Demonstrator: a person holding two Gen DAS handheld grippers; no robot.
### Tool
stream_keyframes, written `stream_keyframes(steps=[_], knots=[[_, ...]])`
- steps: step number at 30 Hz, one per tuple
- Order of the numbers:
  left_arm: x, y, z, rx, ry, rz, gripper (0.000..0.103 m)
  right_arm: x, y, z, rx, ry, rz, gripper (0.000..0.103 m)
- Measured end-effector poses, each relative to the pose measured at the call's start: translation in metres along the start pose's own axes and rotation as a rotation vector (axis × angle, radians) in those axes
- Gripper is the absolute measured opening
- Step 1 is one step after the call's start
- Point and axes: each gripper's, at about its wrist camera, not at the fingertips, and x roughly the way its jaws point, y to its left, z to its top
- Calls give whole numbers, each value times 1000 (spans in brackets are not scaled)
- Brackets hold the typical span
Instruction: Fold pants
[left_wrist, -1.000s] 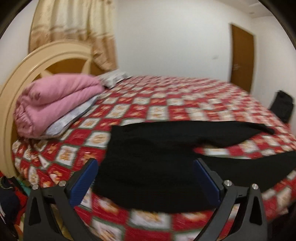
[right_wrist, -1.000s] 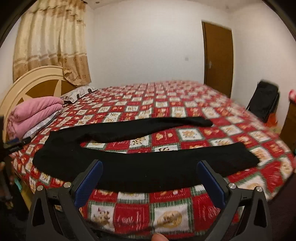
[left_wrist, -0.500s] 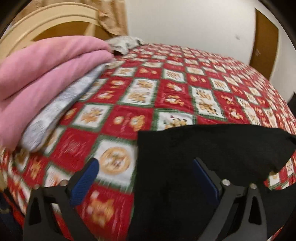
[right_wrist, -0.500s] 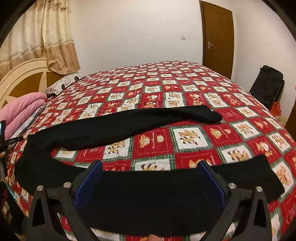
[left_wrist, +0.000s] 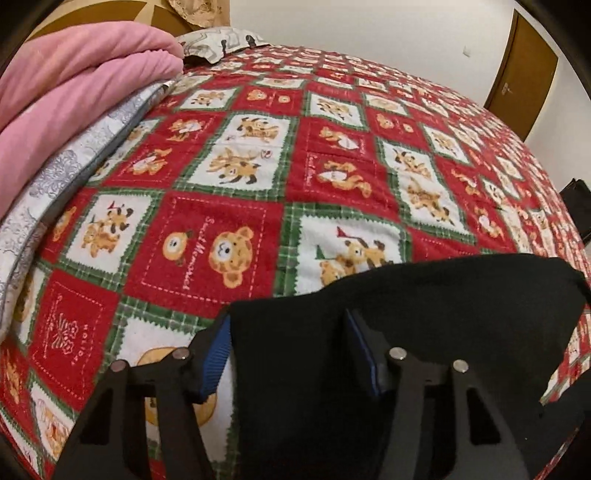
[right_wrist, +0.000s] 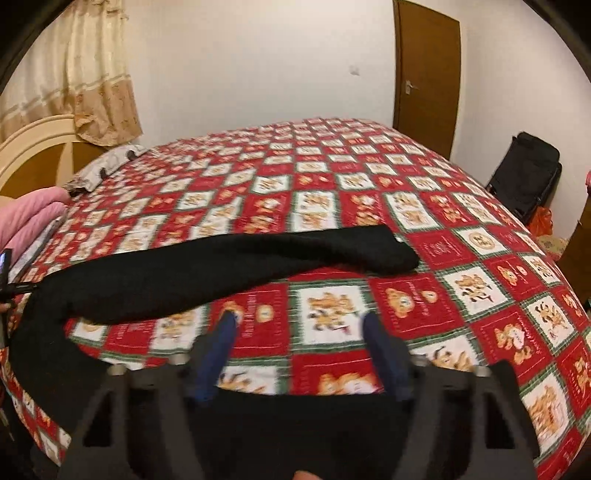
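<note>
Black pants (right_wrist: 258, 258) lie spread on a red, patterned bedspread (left_wrist: 221, 184), legs apart. The far leg runs to the right and the near leg (right_wrist: 295, 424) crosses under my right gripper (right_wrist: 301, 325). That gripper's jaws are closing, with the near leg's edge low between the fingers and the pads off the cloth. My left gripper (left_wrist: 291, 332) hangs over the waist corner of the pants (left_wrist: 424, 314). Its jaws are closing too. The corner sits between the blue pads (left_wrist: 218, 354), and the left pad stands at the cloth's edge.
A folded pink blanket (left_wrist: 74, 92) on a grey-white sheet (left_wrist: 55, 177) lies at the left by the headboard (right_wrist: 33, 147), with a pillow (left_wrist: 218, 40) behind. A brown door (right_wrist: 424, 74) and a black bag (right_wrist: 524, 173) stand beyond the bed on the right.
Both grippers came down and closer to the pants. The left swung to the waist corner, the right moved over the near leg. Both pairs of jaws narrowed.
</note>
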Motion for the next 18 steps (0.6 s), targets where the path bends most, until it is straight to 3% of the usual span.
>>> stream_keyframes(steps=[2, 4, 5, 10, 15, 18], knots=[[-1, 0, 4, -2, -3, -12, 50, 12, -16, 6, 26, 27, -2, 63], [-2, 0, 4, 16, -2, -63, 22, 23, -33, 14, 60, 55, -3, 63], [-1, -1, 6, 13, 4, -88, 19, 27, -39, 17, 69, 62, -5, 63], [3, -15, 3, 94, -14, -46, 16, 55, -83, 45, 153, 118, -50, 63], [8, -13, 9, 68, 16, -50, 16, 91, -123, 78, 173, 164, -101, 63], [9, -10, 10, 61, 28, -65, 16, 118, -138, 96, 208, 196, -74, 63]])
